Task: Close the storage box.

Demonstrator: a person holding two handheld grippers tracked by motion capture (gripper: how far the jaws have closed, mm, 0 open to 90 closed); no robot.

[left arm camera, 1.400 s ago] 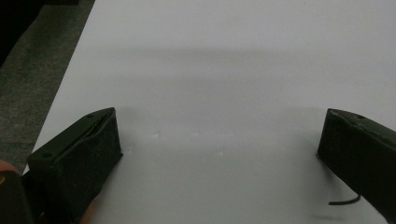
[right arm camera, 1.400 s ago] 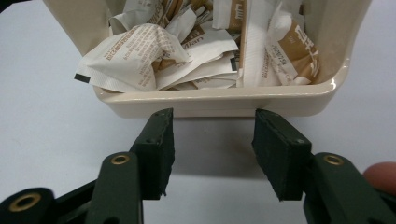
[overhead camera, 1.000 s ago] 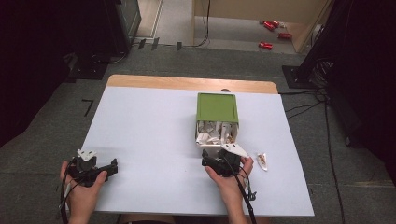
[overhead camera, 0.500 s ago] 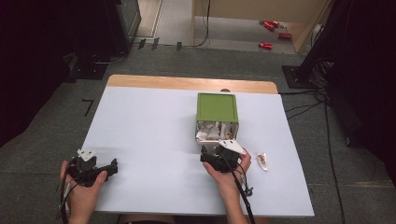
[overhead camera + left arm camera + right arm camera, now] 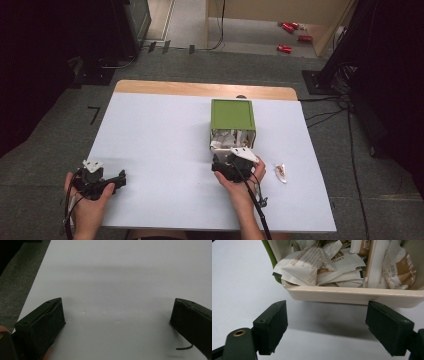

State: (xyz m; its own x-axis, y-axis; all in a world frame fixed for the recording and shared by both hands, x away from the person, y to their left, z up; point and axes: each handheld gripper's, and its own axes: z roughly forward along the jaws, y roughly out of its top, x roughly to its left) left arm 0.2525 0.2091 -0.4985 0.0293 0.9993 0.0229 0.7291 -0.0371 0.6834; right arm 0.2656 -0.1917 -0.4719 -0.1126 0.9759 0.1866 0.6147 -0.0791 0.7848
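A green box (image 5: 232,116) lies on its side on the white table (image 5: 160,135), its cream-rimmed mouth (image 5: 352,293) turned toward me. White and brown paper packets (image 5: 322,262) crowd the mouth (image 5: 226,137). My right gripper (image 5: 226,160) sits just in front of that mouth, open; in the right gripper view (image 5: 329,327) both jaws stand wide apart just short of the rim with only bare table between them. My left gripper (image 5: 107,179) rests near the table's front left, and its own view (image 5: 117,320) shows it open over bare tabletop.
One loose packet (image 5: 281,172) lies on the table to the right of my right hand. A wooden strip (image 5: 205,90) borders the table's far edge. Beyond it are grey floor, cables (image 5: 325,117) and dark stands.
My right gripper has edged a little closer to the box's mouth. The left hand has stayed where it was.
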